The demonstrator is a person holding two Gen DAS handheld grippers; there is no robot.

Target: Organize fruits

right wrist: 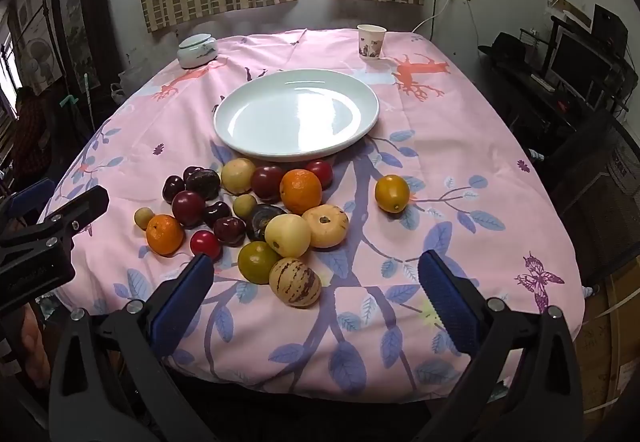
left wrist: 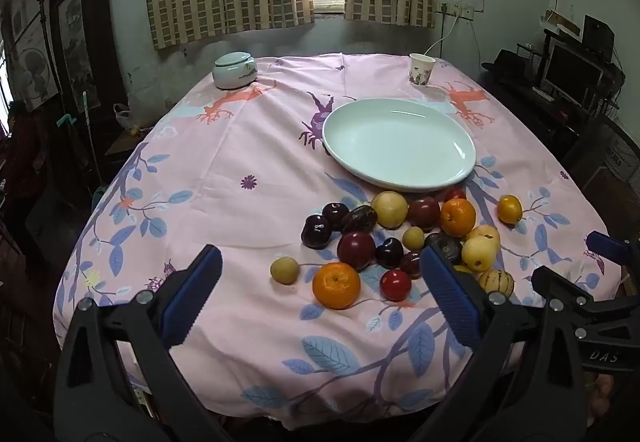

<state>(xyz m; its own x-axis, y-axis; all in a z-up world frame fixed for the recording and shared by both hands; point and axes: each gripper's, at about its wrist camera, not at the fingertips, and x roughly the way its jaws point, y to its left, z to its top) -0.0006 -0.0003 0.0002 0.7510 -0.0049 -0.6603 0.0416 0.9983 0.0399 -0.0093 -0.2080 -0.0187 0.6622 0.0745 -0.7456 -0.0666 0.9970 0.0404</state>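
Observation:
A heap of fruit lies on the pink cloth in front of a bare white plate (left wrist: 400, 146) (right wrist: 296, 114). In it are two oranges (left wrist: 336, 285) (right wrist: 301, 191), dark red plums (left wrist: 356, 250) (right wrist: 188, 207), pale yellow pears (right wrist: 288, 235), a striped melon-like fruit (right wrist: 295, 282) and a lone yellow-orange fruit (right wrist: 392, 193) off to the right. My left gripper (left wrist: 320, 270) hangs open over the near side of the heap, nothing between its blue pads. My right gripper (right wrist: 316, 274) is open too, wide around the striped fruit without touching it.
A lidded white ceramic jar (left wrist: 234, 70) (right wrist: 197, 51) stands at the far left of the table and a paper cup (left wrist: 421, 69) (right wrist: 371, 41) at the far right. The table (right wrist: 500, 202) drops off close below both grippers. Dark furniture and a monitor (right wrist: 576, 60) stand at the right.

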